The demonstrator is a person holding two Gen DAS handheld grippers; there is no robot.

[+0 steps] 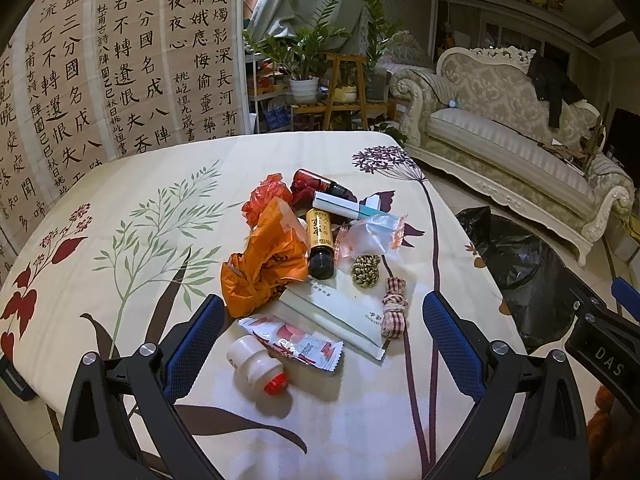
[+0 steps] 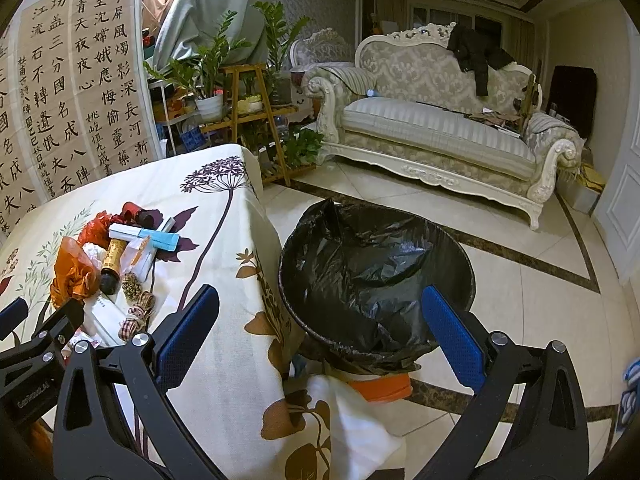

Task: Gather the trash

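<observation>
Since my left gripper hangs wide open over the pile, the little bottle sits just below-left between its fingers, cap toward me; right gripper, also open, faces the bin.

Each unit, the left gripper and the right gripper, is built from matte black moulded plastic. Two wide, angled arms form the body, each pierced by a triangular cut-out near its base. A round silver screw head is seated at each pivot joint, two per arm. The fingers are flat rectangular paddles faced with blue pads bearing a fine mesh-like texture. From the left wrist view, the neighbouring unit's black housing carries white lettering reading "DAS". From the right wrist view, the neighbouring housing shows small pale lettering, too small to read reliably.
</observation>
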